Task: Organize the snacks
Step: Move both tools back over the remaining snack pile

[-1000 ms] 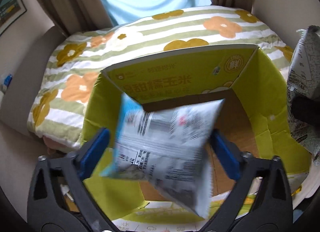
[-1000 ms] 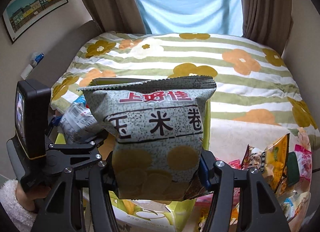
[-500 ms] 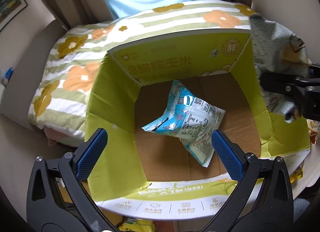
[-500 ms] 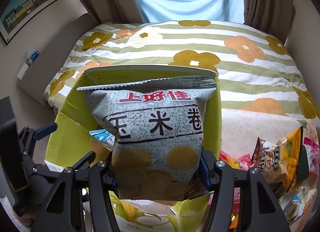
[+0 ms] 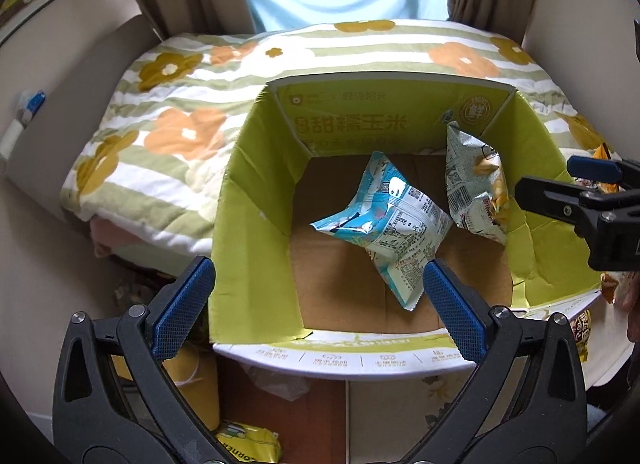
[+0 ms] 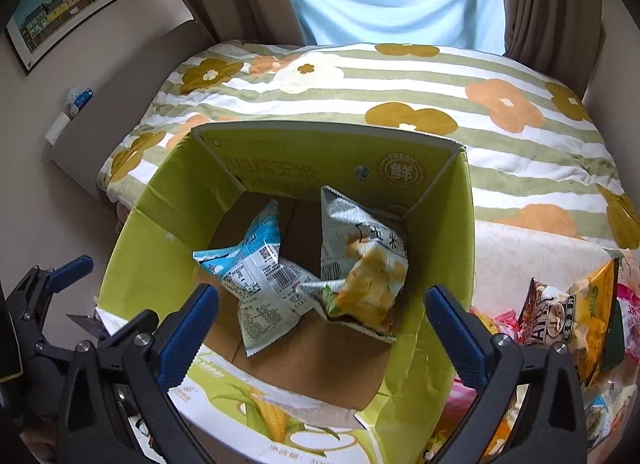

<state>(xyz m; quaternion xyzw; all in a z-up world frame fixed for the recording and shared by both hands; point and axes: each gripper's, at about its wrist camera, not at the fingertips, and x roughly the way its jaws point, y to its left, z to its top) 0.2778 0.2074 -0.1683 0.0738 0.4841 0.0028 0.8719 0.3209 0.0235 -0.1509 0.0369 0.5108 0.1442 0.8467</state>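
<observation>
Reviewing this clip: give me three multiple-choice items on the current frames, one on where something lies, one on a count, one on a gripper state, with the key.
1. Where does the grey-green corn snack bag lie?
A. On the bedspread
B. Inside the green cardboard box, by its right wall
C. Between the right gripper's pads

2. How many snack bags are inside the box?
A. One
B. Two
C. Four

3. What is between the pads of the right hand-held gripper?
A. Nothing
B. The blue-and-white snack bag
C. A box flap

Key:
1 B: both views show the bag leaning at the box's right side.
2 B: only the blue-and-white bag and the corn bag lie on the box floor.
3 A: the jaws are opening wide above the box, and both bags lie below them.
</observation>
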